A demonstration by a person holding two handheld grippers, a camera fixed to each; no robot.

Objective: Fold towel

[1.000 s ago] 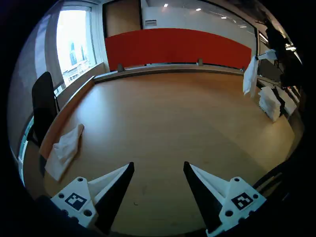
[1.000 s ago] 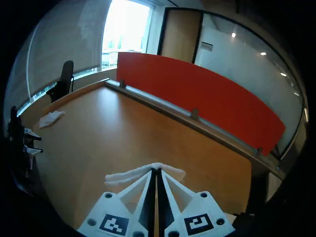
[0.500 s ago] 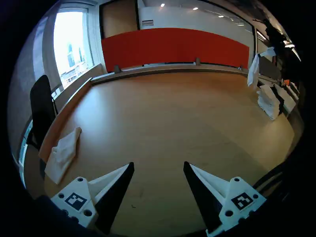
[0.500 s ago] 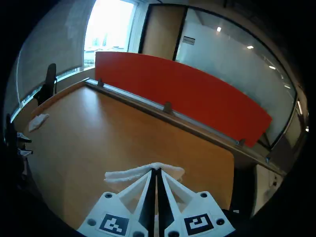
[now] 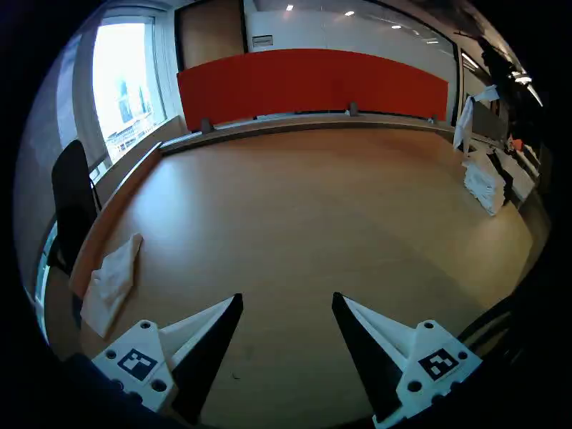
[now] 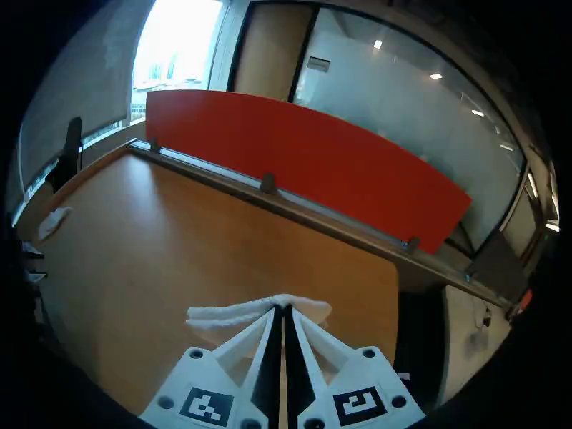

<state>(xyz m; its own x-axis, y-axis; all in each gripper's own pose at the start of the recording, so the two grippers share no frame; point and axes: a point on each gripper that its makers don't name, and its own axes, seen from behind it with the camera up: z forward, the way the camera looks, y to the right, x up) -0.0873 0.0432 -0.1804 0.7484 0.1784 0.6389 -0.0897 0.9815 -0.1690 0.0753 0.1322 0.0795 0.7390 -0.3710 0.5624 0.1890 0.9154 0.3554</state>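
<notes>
A large light-brown wooden desk [image 5: 300, 200] stretches ahead of both grippers. A long red partition panel [image 5: 307, 79] stands along its far edge. A black office chair [image 5: 71, 193] sits off to the left of the left gripper [image 5: 286, 297], beside the desk's left edge.

The left gripper hangs above the desk with its two fingers spread wide apart and nothing between them. Far ahead and to its right lies a stack of folded white towels [image 5: 482, 186], and just above that a hanging white cloth [image 5: 465, 121] has its long axis vertical. Near the left finger, at the desk's left edge, lies a crumpled white towel [image 5: 111, 282], its long axis pointing away from the gripper.

The right gripper [image 6: 284, 309] has its fingers pressed together, pinching a bunched white towel [image 6: 229, 313] at their tips. The towel's long axis runs crosswise to the fingers, reaching further to the left.
</notes>
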